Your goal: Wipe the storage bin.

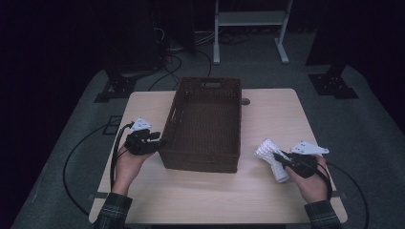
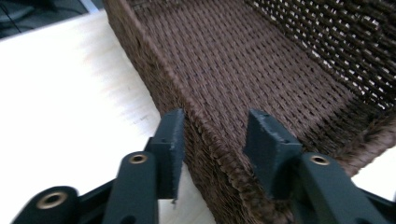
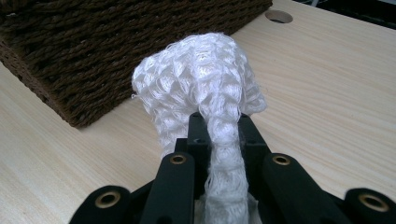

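A dark brown woven rectangular basket (image 1: pixel 205 125) stands in the middle of the pale wooden table (image 1: pixel 267 200). The left gripper (image 1: pixel 160 141) sits at the basket's near left corner; in the left gripper view its 2 black jaws straddle the basket's wall, 1 pad outside and 1 inside. The outer pad lies against the weave, while a gap shows between the inner pad and the wall, so the wall is between the jaws but not pinched.

To the right of the basket, the right gripper (image 1: pixel 278 156) holds a white knitted cloth (image 1: pixel 272 157), bunched into a roll. In the right gripper view its jaws are pressed tight on a narrow strand of that cloth, the bulk bulging beyond the tips. Whether the cloth rests on the table or hangs just above it is hard to tell.
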Available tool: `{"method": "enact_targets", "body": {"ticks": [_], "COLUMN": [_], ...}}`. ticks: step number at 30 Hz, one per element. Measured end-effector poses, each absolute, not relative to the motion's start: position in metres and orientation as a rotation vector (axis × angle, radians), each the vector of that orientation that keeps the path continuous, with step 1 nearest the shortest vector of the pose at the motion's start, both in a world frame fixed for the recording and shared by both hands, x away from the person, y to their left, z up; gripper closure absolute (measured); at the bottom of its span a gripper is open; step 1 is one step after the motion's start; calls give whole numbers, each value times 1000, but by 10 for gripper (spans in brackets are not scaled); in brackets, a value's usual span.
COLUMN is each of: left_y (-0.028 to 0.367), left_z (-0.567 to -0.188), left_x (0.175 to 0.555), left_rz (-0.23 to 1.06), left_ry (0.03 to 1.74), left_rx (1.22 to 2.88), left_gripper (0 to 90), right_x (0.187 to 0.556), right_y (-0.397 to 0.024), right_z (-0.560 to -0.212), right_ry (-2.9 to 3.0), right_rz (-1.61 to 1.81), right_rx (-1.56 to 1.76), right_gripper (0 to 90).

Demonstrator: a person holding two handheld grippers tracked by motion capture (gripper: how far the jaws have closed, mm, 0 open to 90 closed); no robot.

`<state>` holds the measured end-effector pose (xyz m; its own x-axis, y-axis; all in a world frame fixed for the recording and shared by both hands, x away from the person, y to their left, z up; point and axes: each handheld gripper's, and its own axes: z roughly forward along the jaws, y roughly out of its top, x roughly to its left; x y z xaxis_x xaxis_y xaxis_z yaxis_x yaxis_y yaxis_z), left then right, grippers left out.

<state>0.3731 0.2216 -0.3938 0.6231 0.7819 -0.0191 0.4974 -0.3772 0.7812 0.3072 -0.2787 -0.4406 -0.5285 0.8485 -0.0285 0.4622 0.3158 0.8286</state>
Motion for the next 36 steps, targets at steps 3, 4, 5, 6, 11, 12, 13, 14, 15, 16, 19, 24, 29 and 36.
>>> {"method": "enact_targets", "body": {"ticks": [3, 4, 5, 6, 11, 12, 13, 14, 15, 16, 19, 24, 29, 36], "left_y": [221, 221, 220, 220, 227, 229, 233, 235, 238, 241, 249, 255, 257, 261], "left_z": [-396, -396, -395, -395, -394, -394, -394, -394, -394, -394, -395, -396, -399, -400], "left_x": [373, 373, 373, 373, 375, 376, 378, 379, 381, 383, 389, 405, 420, 438], "left_rz": [450, 454, 458, 461, 484, 488, 493, 497, 502, 510, 505, 521, 530, 528], "left_ry": [1005, 1005, 1009, 1013, 1038, 1042, 1051, 1055, 1062, 1067, 1084, 1116, 1132, 1112], "left_rx": [2042, 2048, 2048, 2050, 2060, 2058, 2054, 2051, 2048, 2043, 2020, 2014, 2007, 2002], "left_gripper": [635, 638, 642, 647, 682, 691, 700, 712, 725, 740, 766, 794, 810, 810], "right_x": [307, 307, 307, 307, 307, 307, 307, 307, 307, 307, 307, 307, 307, 308], "right_y": [-278, -278, -278, -278, -277, -277, -277, -277, -277, -277, -277, -276, -277, -279], "right_z": [-441, -441, -441, -441, -441, -441, -441, -442, -442, -442, -441, -442, -441, -442], "right_ry": [2124, 2124, 2124, 2125, 2127, 2128, 2127, 2127, 2127, 2127, 2127, 2126, 2124, 2122], "right_rz": [1105, 1105, 1105, 1102, 1103, 1104, 1104, 1103, 1103, 1103, 1103, 1102, 1102, 1102], "right_rx": [1157, 1159, 1160, 1159, 1155, 1159, 1160, 1160, 1160, 1159, 1160, 1161, 1159, 1163], "right_gripper": [790, 790, 790, 790, 790, 790, 790, 790, 790, 790, 790, 790, 790, 790]}}
